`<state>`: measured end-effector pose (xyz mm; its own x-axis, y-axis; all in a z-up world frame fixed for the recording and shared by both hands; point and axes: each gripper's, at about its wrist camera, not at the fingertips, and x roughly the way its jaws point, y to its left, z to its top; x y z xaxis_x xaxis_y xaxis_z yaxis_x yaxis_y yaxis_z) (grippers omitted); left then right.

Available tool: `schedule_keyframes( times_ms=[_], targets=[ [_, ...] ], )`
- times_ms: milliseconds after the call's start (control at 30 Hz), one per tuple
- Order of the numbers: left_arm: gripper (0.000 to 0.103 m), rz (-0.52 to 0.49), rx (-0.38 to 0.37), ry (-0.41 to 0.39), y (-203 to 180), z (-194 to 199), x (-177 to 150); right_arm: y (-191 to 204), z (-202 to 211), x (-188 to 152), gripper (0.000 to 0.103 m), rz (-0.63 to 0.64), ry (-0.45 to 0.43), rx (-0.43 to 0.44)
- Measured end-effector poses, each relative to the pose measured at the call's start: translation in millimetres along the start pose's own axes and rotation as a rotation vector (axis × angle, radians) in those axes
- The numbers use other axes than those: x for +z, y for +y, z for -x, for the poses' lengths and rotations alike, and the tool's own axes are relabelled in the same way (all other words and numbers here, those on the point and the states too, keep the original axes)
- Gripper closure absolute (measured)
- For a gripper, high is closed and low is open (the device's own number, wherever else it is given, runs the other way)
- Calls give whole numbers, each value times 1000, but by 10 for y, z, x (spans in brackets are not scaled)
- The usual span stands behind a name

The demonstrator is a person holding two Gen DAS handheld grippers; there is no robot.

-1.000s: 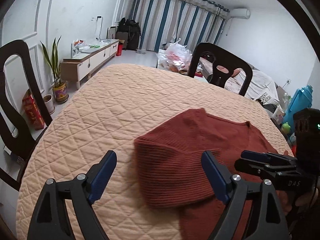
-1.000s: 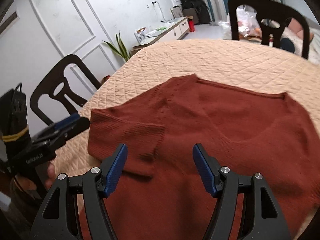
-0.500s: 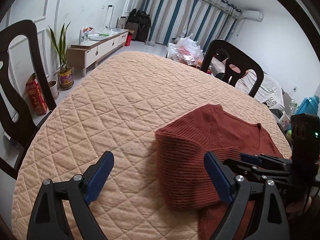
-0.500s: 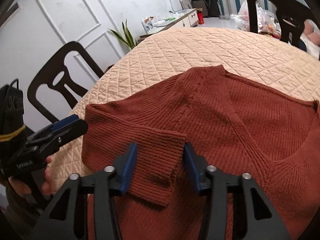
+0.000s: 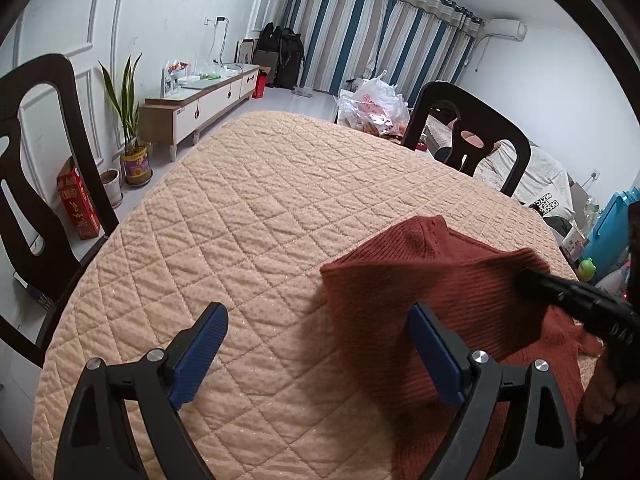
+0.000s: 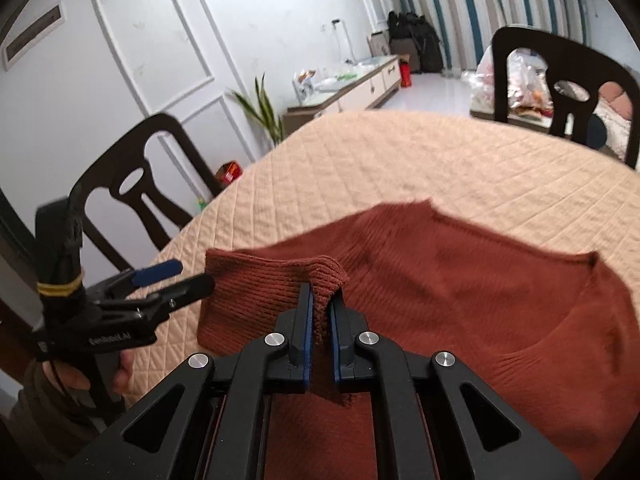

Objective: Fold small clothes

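My rust-red ribbed sweater (image 6: 460, 312) lies on the quilted peach table cover (image 6: 400, 168), filling the lower centre and right of the right wrist view, V-neck toward the right edge. The sleeve (image 6: 256, 284) is folded across the body, and its cuff edge is bunched up into a small peak where my right gripper (image 6: 319, 320) has just closed on it; the blue pads are pressed together with the knit pinched between them.

Only this view shows that pinch directly. From the left wrist view I see the same sweater (image 5: 420, 280) at lower right, the lifted sleeve rising like a tent, with the right gripper's black fingers (image 5: 576, 300) coming in from the right edge, their tips buried in the fabric.

My left gripper (image 5: 316, 344) has its tongs spread wide over bare cover, its right pad just beside the sweater's edge, holding nothing. In the right wrist view it sits at left (image 6: 168, 280), apart from the sleeve.

Dark wooden chairs (image 5: 472, 128) ring the table.
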<state>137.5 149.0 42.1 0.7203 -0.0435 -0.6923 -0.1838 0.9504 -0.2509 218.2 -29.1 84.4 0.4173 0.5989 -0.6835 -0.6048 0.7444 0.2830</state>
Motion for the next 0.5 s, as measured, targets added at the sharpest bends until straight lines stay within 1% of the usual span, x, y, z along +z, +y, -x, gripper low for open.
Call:
schedule_keyframes(
  times_ms=[167, 300, 400, 500],
  targets=[
    [10, -29, 12, -9, -122, -21, 63, -176, 196, 54, 96, -38, -40, -49],
    [10, -38, 30, 3, -196, -120, 114, -331, 279, 53, 96, -72, -57, -88],
    [10, -58, 46, 15, -258, -201, 130, -422, 267, 26, 96, -88, -41, -101],
    [10, -87, 80, 37, -327, -308, 130, -501, 189, -24, 96, -105, -18, -131]
  ],
)
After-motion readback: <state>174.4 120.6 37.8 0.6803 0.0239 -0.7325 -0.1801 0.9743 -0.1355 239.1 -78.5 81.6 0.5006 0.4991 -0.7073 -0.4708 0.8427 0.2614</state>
